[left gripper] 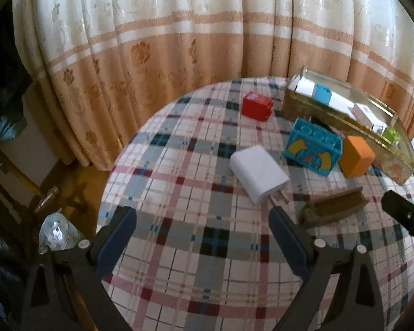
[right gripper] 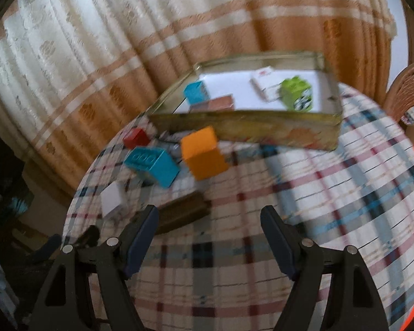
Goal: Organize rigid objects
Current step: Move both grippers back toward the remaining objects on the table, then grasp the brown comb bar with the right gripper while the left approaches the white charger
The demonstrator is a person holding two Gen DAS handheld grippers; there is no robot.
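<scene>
On the round worktop (left gripper: 207, 248) with its checked cloth, going from left to right in the left wrist view, a red block (left gripper: 256, 106) lies near the far edge, a white charger (left gripper: 258, 175) with metal pins lies nearer the middle, then come a blue studded brick (left gripper: 312, 149) with yellow shapes, a brown grooved piece (left gripper: 334, 209) and an orange cube (left gripper: 356, 155). Behind them stands a shallow golden tin (left gripper: 345, 118), which holds a small blue block (right gripper: 196, 91), a white box (right gripper: 265, 85) and a green brick (right gripper: 296, 93). The left gripper (left gripper: 202, 215) and the right gripper (right gripper: 209, 212) both hang above the cloth with jaws spread wide, pinching nothing.
</scene>
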